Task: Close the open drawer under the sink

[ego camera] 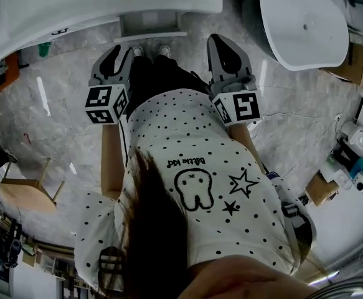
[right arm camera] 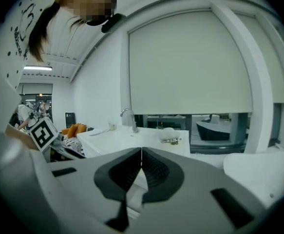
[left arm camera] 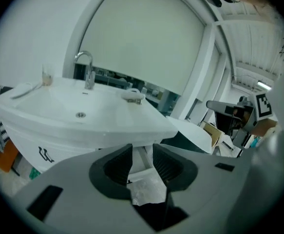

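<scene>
A white sink (ego camera: 100, 2) fills the top of the head view, and a white drawer front (ego camera: 149, 25) juts out from under its near edge. My left gripper (ego camera: 120, 52) points at that edge from the left of the drawer; it is open and holds nothing. In the left gripper view the left gripper (left arm camera: 142, 147) frames the white part under the basin (left arm camera: 83, 121), with the tap (left arm camera: 86, 69) above. My right gripper (ego camera: 223, 42) is just right of the drawer. In the right gripper view the right gripper (right arm camera: 141, 152) is shut and empty, before the sink (right arm camera: 132, 138).
A second white basin (ego camera: 302, 20) stands at the top right, with cardboard boxes (ego camera: 350, 60) behind it. A wooden stool (ego camera: 25, 189) is on the marble floor (ego camera: 63, 111) at the left. An orange thing (ego camera: 4, 73) lies beside the sink's left end.
</scene>
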A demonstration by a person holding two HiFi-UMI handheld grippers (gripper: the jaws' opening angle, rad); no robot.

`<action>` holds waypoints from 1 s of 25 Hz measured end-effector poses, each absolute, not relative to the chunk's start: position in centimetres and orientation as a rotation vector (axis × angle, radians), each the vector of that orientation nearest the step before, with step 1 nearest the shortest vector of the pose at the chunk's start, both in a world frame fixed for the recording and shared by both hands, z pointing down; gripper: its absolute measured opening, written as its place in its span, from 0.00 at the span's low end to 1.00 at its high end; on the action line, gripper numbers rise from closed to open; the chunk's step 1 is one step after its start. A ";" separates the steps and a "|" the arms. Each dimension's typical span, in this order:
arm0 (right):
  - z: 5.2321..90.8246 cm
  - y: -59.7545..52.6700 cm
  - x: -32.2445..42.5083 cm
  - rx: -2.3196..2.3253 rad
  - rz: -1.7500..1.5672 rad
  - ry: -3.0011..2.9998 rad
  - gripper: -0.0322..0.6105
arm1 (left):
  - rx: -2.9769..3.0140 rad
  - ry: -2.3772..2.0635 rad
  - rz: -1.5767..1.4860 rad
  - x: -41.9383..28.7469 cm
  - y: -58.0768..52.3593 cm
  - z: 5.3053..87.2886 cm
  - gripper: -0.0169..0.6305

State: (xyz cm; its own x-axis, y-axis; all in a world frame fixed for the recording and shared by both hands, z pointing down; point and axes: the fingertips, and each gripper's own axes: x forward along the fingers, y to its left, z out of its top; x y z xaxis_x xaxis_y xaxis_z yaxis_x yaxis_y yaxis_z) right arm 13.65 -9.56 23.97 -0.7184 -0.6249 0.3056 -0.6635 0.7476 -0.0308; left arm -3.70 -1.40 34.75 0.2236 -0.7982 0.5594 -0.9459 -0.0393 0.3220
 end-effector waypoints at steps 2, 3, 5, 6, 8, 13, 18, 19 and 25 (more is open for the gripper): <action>25.4 -9.1 13.4 0.954 0.221 -2.661 0.07 | 1.827 -1.570 0.344 -2.9 -0.8 38.0 0.21; 26.0 -8.9 13.5 0.925 0.237 -2.653 0.07 | 1.807 -1.555 0.369 -2.3 -0.5 39.4 0.21; 26.1 -8.7 13.6 0.894 0.258 -2.635 0.07 | 1.788 -1.521 0.402 -1.1 -0.5 40.9 0.21; 25.6 -8.7 13.6 0.892 0.264 -2.626 0.07 | 1.785 -1.508 0.409 -0.7 -0.6 41.0 0.21; 25.1 -8.7 12.9 0.898 0.275 -2.611 0.07 | 1.777 -1.497 0.428 -0.4 -0.8 42.1 0.21; 31.5 -8.6 9.8 0.904 0.343 -2.562 0.07 | 1.723 -1.504 0.494 -1.5 -0.8 54.0 0.21; 35.0 -7.5 8.8 0.920 0.371 -2.523 0.07 | 1.714 -1.528 0.503 -0.4 -1.1 61.7 0.23; 35.6 -7.4 8.7 0.929 0.384 -2.518 0.07 | 1.717 -1.532 0.502 -0.1 -1.2 62.9 0.23; 38.4 -7.1 9.1 0.991 0.446 -2.476 0.07 | 1.740 -1.516 0.509 1.4 -2.5 68.0 0.26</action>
